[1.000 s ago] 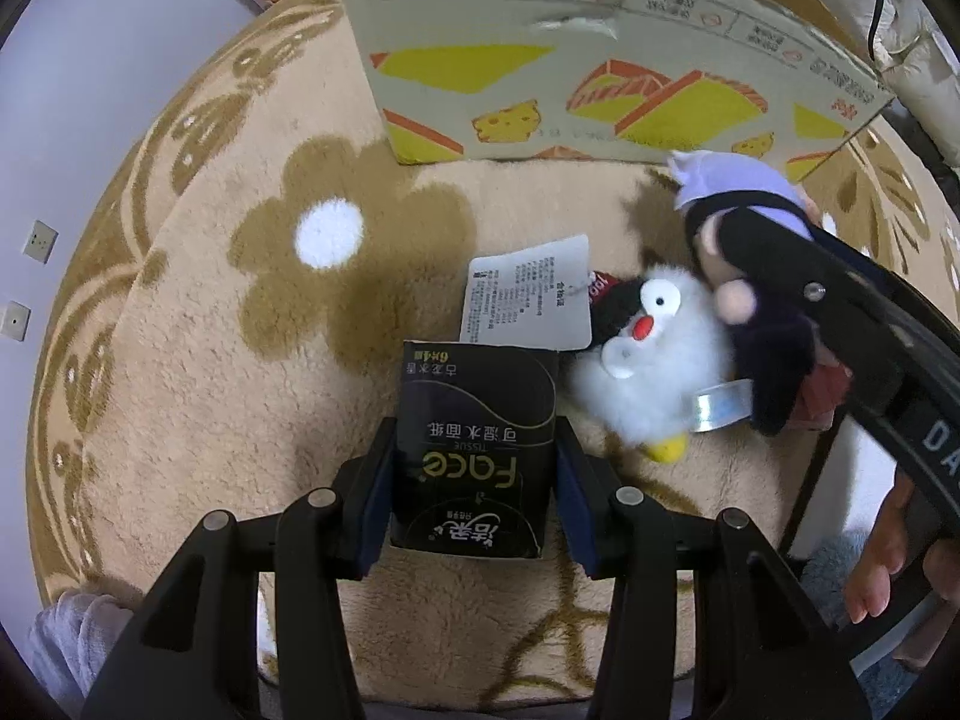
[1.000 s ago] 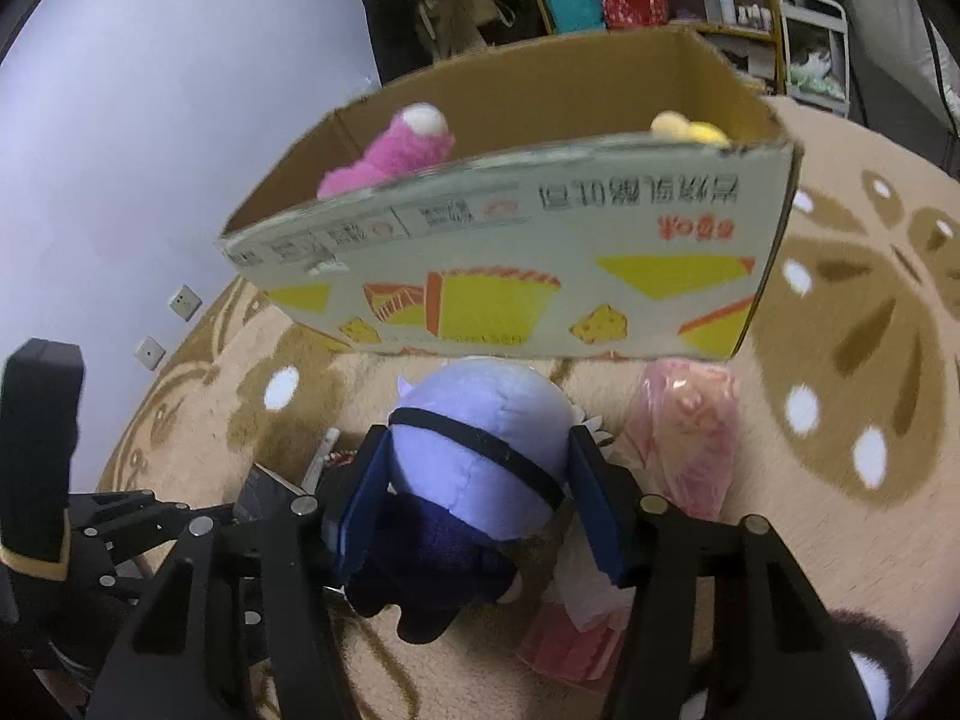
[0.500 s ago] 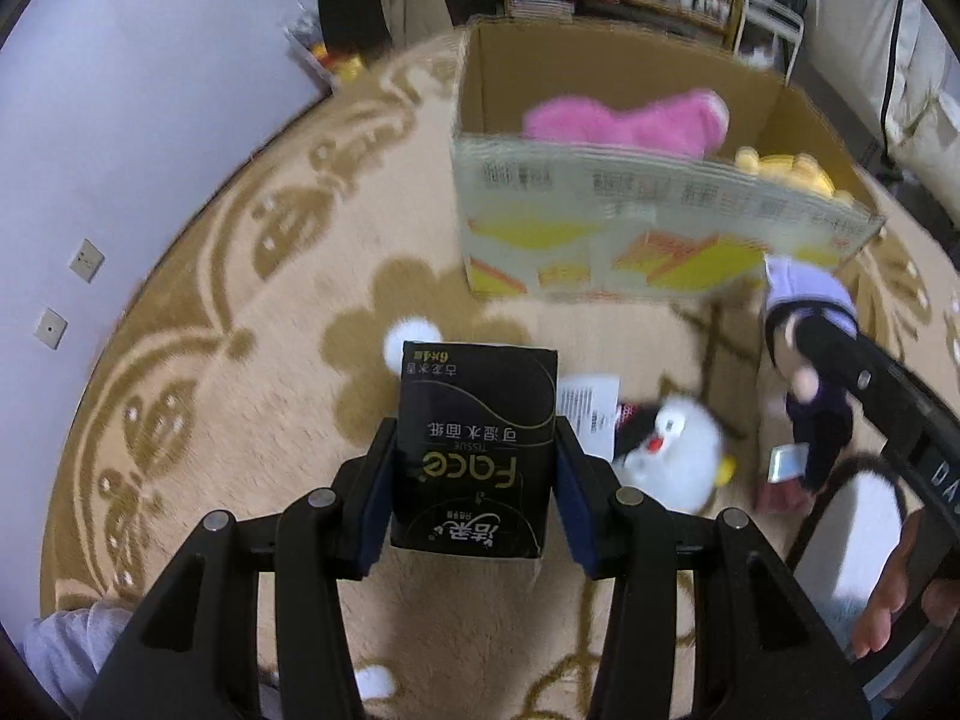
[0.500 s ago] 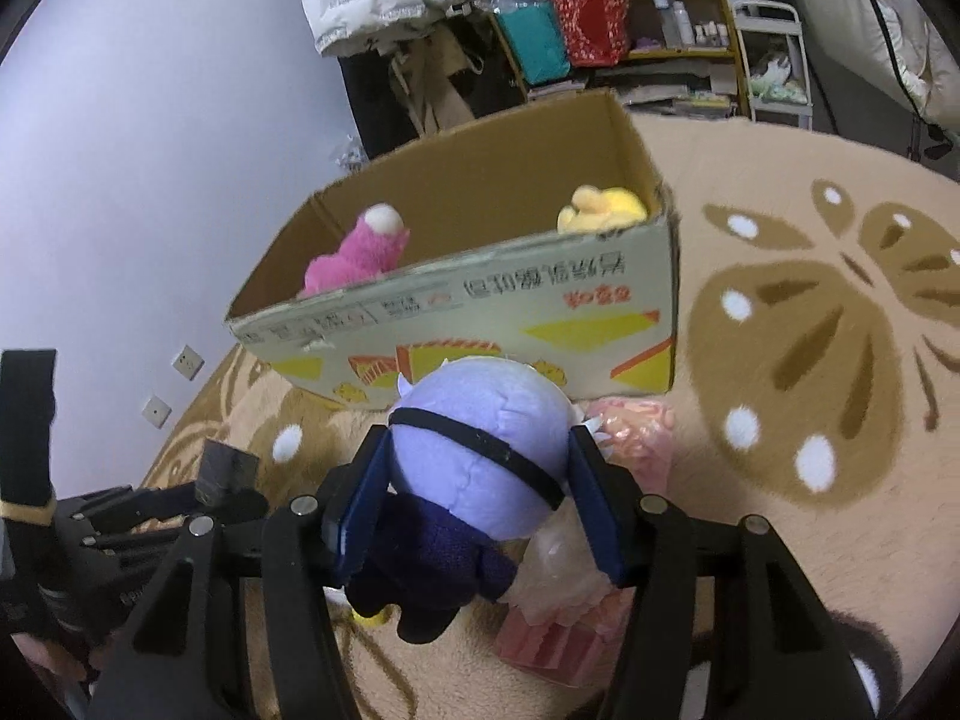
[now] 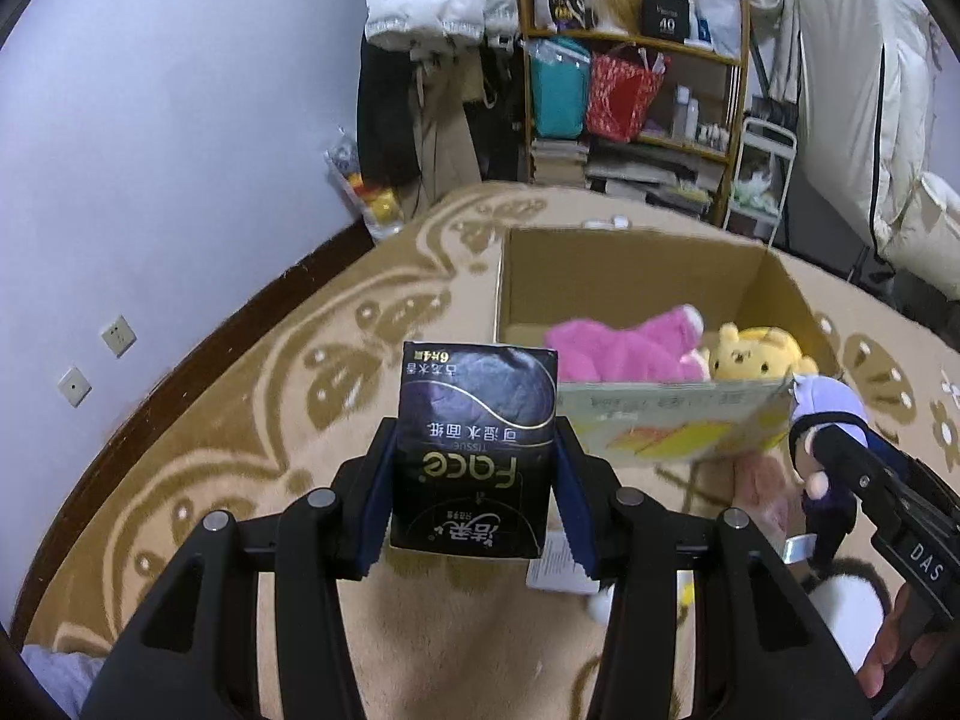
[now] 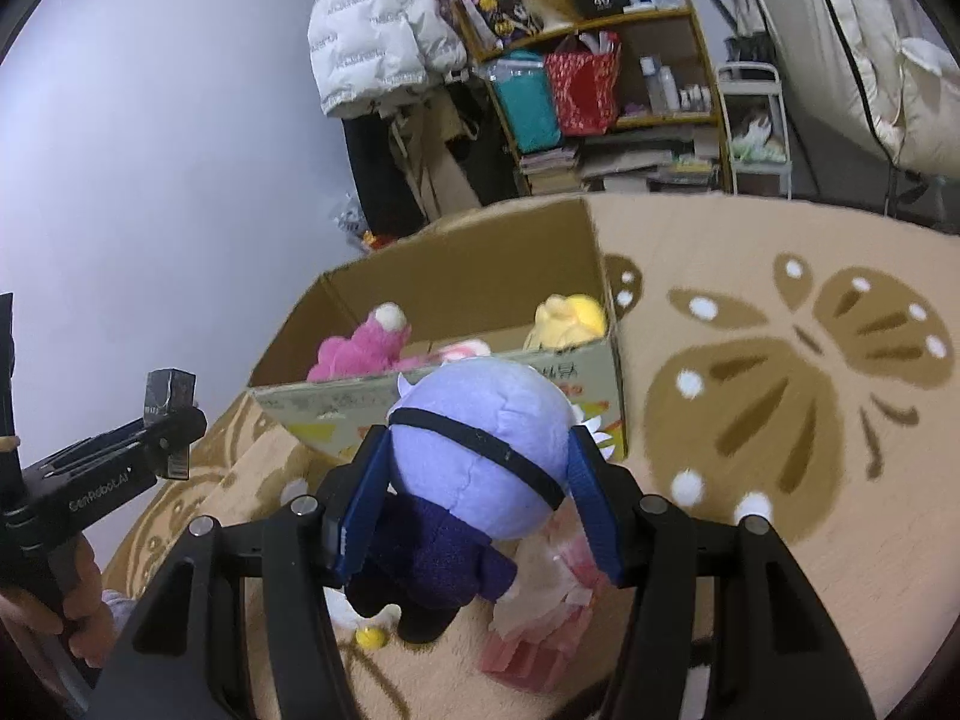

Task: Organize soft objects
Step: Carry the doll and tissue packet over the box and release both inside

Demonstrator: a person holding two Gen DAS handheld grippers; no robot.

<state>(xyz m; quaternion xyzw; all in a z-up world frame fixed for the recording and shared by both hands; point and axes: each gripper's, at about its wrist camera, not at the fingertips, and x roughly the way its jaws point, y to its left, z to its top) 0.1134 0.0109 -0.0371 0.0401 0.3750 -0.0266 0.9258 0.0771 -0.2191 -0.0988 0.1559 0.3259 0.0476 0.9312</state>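
Note:
My left gripper [image 5: 474, 495] is shut on a black tissue pack [image 5: 474, 450] and holds it in the air before the open cardboard box [image 5: 624, 276]. My right gripper [image 6: 474, 492] is shut on a plush doll with a lilac head and dark body [image 6: 480, 456], held up near the box's front wall [image 6: 456, 396]. The doll also shows in the left wrist view [image 5: 828, 420]. Inside the box lie a pink plush [image 5: 624, 348] and a yellow bear plush [image 5: 756, 354].
A tan carpet with brown butterfly patterns [image 6: 780, 360] covers the floor. A pink wrapped item [image 6: 540, 630] and a white plush with a yellow foot [image 6: 369, 636] lie on it below the doll. Shelves, bags and a hanging jacket [image 5: 432, 0] stand behind the box.
Both grippers have risen with their loads. The box interior with the pink and yellow plush now shows from above. The penguin-like plush on the carpet has dropped low in view.

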